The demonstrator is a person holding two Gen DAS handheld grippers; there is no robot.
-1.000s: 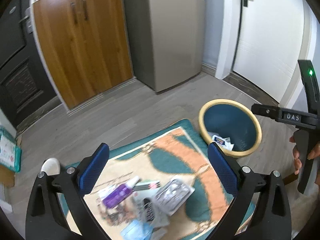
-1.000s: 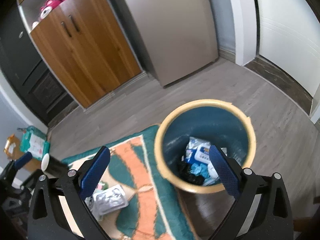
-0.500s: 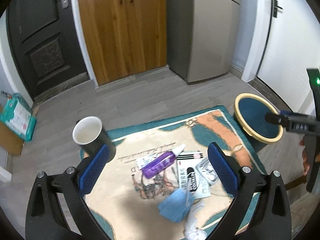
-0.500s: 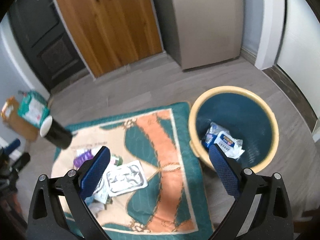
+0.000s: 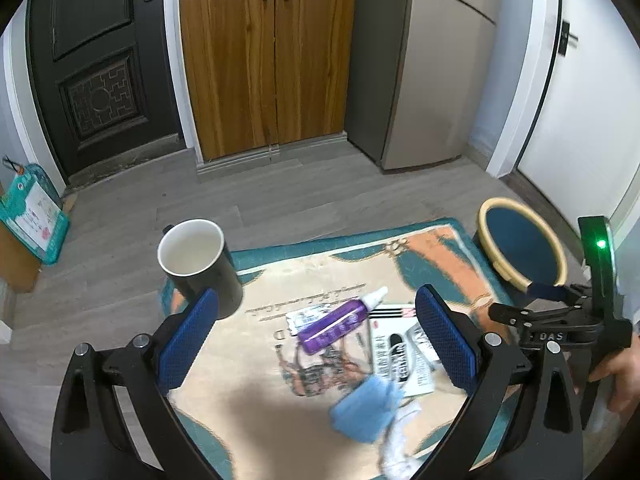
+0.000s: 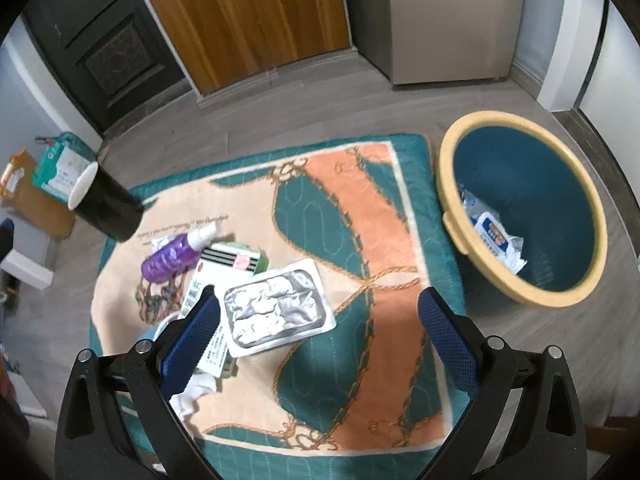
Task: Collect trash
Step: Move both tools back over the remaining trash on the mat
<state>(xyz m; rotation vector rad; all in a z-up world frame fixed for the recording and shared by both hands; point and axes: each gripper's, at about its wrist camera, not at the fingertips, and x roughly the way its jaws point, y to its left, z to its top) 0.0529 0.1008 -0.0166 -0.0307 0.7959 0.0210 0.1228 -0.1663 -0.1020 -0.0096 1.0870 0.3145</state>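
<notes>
Trash lies on a patterned mat [image 6: 360,216]: a purple spray bottle [image 6: 172,256], a silver blister pack [image 6: 276,312], a medicine box [image 6: 208,344], a blue face mask [image 5: 364,412] and white tissue [image 5: 396,440]. A yellow-rimmed teal bin [image 6: 520,208] with wrappers inside stands right of the mat. My left gripper [image 5: 316,340] is open above the pile. My right gripper [image 6: 320,340] is open and empty, above the mat beside the blister pack; it also shows in the left wrist view [image 5: 560,312].
A black mug [image 5: 200,268] stands at the mat's left corner. A teal wipes pack on a cardboard box [image 5: 32,216] sits far left. A dark door, a wooden cabinet [image 5: 264,52] and a fridge [image 5: 432,60] line the back wall.
Both grippers have swung left, away from the bin and toward the trash pile on the mat. Both have stayed open and empty.
</notes>
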